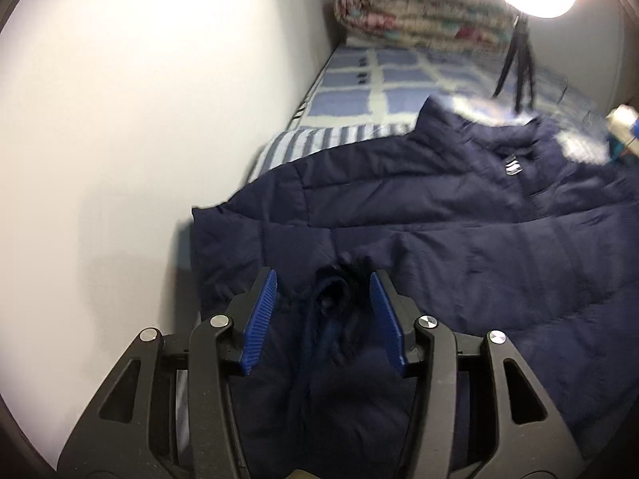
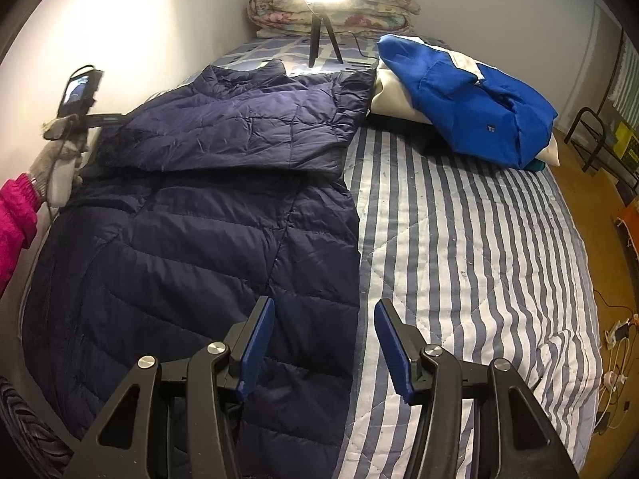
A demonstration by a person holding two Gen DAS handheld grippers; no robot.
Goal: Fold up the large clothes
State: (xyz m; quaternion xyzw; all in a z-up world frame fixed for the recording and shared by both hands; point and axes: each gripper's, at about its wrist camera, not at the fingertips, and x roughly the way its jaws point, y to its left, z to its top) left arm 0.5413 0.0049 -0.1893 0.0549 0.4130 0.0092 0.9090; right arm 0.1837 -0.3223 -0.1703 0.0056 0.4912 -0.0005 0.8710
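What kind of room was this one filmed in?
Most likely a bedroom: a bed with a striped bedspread set against the wall, a rolled floral quilt at its head, and jackets laid out on it.

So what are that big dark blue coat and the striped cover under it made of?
The navy coat looks like a padded puffer with a thin, smooth synthetic shell, perhaps nylon: stitched channels puff up and the surface has a faint sheen. The striped bed cover looks like matte quilted cotton or a blend: stitch lines cross the stripes and nothing shines. Fibre itself can't be confirmed.
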